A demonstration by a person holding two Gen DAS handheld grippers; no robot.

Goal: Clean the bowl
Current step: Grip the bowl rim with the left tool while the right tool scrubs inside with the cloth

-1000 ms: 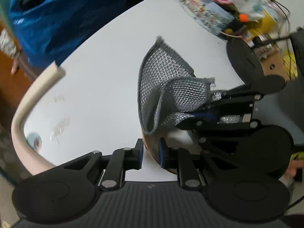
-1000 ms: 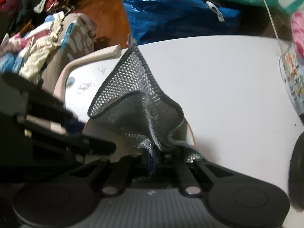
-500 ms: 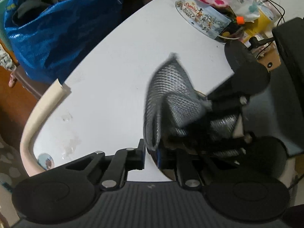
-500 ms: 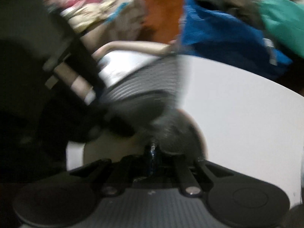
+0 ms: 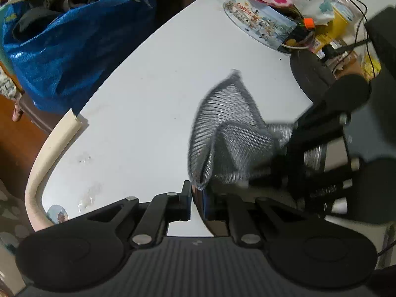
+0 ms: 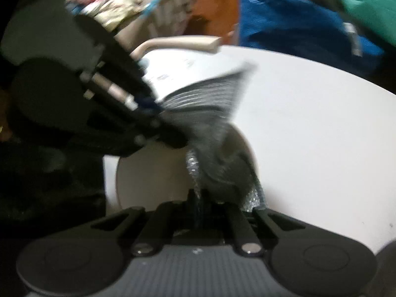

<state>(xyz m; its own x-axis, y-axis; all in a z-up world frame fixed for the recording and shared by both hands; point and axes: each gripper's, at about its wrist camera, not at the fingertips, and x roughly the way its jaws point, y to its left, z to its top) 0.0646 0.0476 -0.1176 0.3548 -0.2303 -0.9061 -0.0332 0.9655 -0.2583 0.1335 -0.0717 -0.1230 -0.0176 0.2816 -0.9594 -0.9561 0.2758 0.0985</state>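
A pale bowl (image 6: 153,173) sits on the white table (image 5: 148,94). My left gripper (image 5: 197,205) is shut on the bowl's thin rim (image 5: 198,195); in the right wrist view that left gripper (image 6: 158,113) reaches in from the upper left. A grey mesh scrubbing cloth (image 5: 230,136) stands bunched up over the bowl. My right gripper (image 6: 200,198) is shut on the lower end of the cloth (image 6: 217,128), inside the bowl. Seen from the left wrist, the right gripper (image 5: 279,158) comes in from the right. The right wrist view is motion-blurred.
A decorated round tin (image 5: 259,24) with fabric, cables and small clutter stands at the table's far right. A blue bag (image 5: 61,49) sits beyond the table's left edge, which carries a beige foam guard (image 5: 49,148). Water drops (image 5: 89,195) lie near that edge.
The left jaws have closed tighter on the bowl's rim. The right gripper has rolled and swung the cloth around inside the bowl, so the cloth now leans further right in the left wrist view.
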